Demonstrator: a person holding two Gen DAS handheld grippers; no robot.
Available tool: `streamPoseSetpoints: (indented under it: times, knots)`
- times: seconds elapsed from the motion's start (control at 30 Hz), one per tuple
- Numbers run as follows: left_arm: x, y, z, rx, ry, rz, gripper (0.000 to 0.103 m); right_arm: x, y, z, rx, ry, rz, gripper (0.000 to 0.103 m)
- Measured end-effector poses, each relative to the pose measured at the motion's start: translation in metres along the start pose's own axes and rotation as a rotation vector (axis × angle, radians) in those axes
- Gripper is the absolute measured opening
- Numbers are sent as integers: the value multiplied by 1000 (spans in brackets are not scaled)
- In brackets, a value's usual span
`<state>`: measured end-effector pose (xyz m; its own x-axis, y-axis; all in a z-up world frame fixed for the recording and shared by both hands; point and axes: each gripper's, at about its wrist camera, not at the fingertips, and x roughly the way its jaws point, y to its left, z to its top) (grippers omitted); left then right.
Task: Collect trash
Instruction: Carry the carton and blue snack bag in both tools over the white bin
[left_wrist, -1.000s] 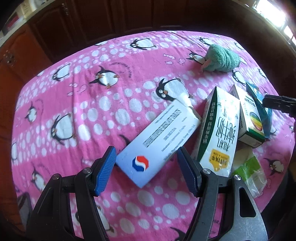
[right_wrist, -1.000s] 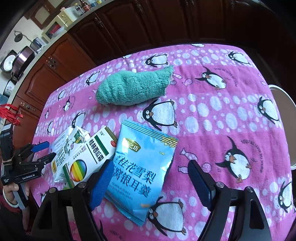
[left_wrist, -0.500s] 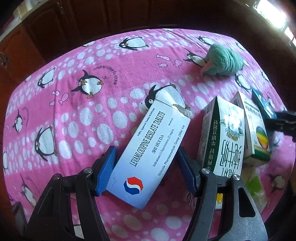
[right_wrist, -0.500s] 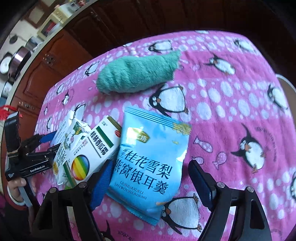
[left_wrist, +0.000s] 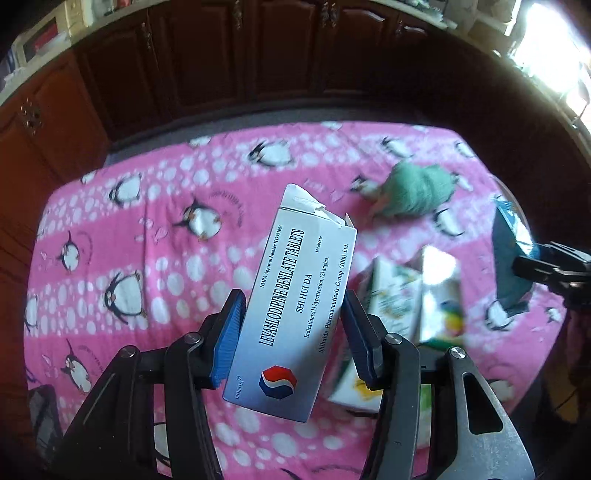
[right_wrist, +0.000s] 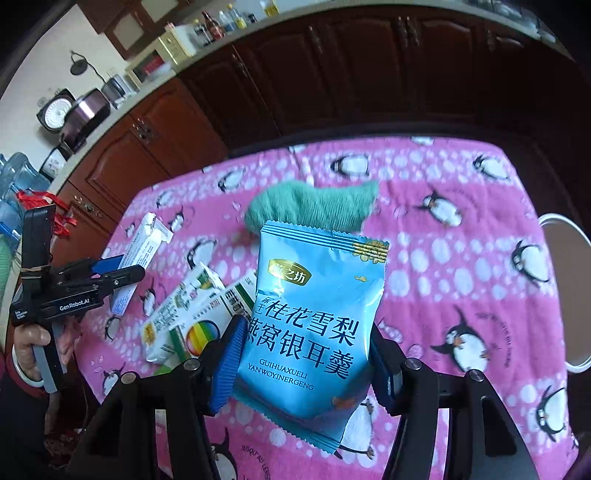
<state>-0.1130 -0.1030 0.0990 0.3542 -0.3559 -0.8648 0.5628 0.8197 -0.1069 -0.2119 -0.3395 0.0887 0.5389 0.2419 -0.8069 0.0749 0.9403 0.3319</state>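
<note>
Two pieces of trash were off the penguin-print cloth (left_wrist: 155, 258) at once, one in each gripper. On the left, the left gripper (left_wrist: 291, 332) had its blue pads against the long sides of the white tablet box (left_wrist: 295, 295), jaws closing on it, the box tilted with its torn flap (left_wrist: 314, 206) pointing away. That box looked light and hollow, so too hard a squeeze could have crushed it, and a grip low on its length might have let it swing or slide out. The left hand (right_wrist: 33, 343) held its tool steeply downward over the cloth's left edge. Between them, the green-and-white carton (right_wrist: 177, 314) and the rainbow-marked box (right_wrist: 207, 325) lay on the cloth, with a teal towel (right_wrist: 314, 206) farther back. On the right, the right gripper (right_wrist: 306, 365) was closing on the blue snack packet (right_wrist: 317, 314), pads at its lower sides. The glossy film could have slipped or buckled, dropping the packet. That gripper also pointed steeply down; no bin was in view.
</note>
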Motion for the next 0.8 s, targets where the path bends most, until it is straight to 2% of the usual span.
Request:
streamPoseSetpoints:
  times: [0.2,0.4,0.8]
  knots:
    - [-16,-49,16,50,-48,-55,51,-23,-15,1,11,-46,-20,59]
    - [-13,-103,33,95,-59,-103,51,-44,-34,0,26,-86,-56,59]
    - [9,-203,59,193,-64,-150,51,-91,-108,-9,128,-157,-152,59]
